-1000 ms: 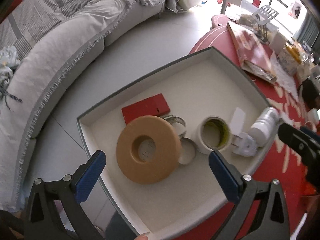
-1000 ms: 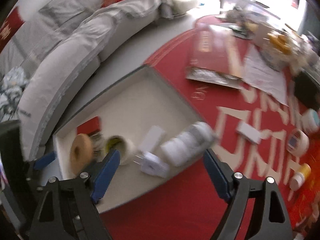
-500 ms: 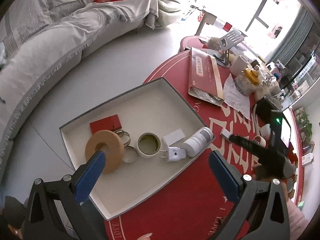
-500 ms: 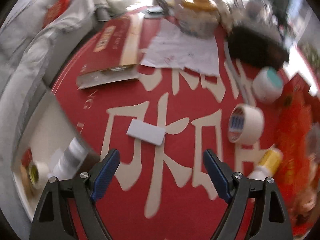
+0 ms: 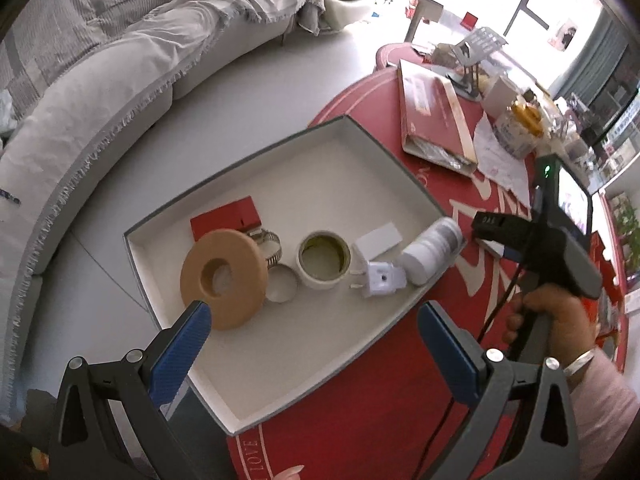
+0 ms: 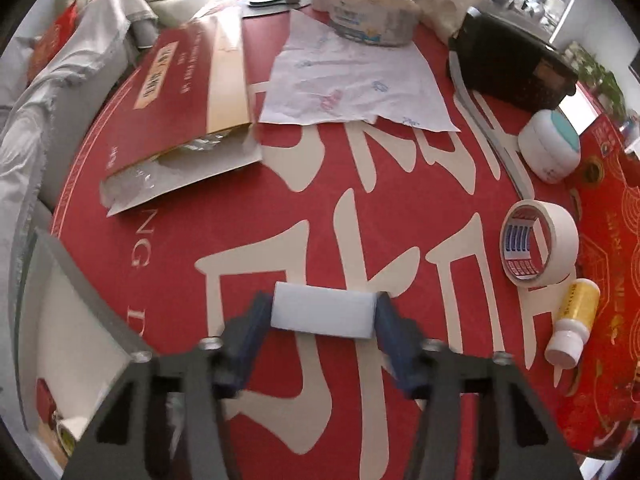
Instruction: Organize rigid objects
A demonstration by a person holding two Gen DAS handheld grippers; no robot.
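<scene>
Right gripper (image 6: 324, 312) newly around white block (image 6: 324, 310)

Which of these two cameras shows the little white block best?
The right wrist view: the white block sits front and centre between the right tongs, whose pads have just closed onto its ends. In the left wrist view the right tongs hide it almost completely.

**Colours on the red surface**

The surface (image 6: 360, 160) is red, patterned with cream characters. A white block (image 6: 324, 315) is seen between blue pads (image 6: 390, 320). A tan ring (image 5: 224, 278) lies in a cream-lined tray (image 5: 320, 168).
</scene>
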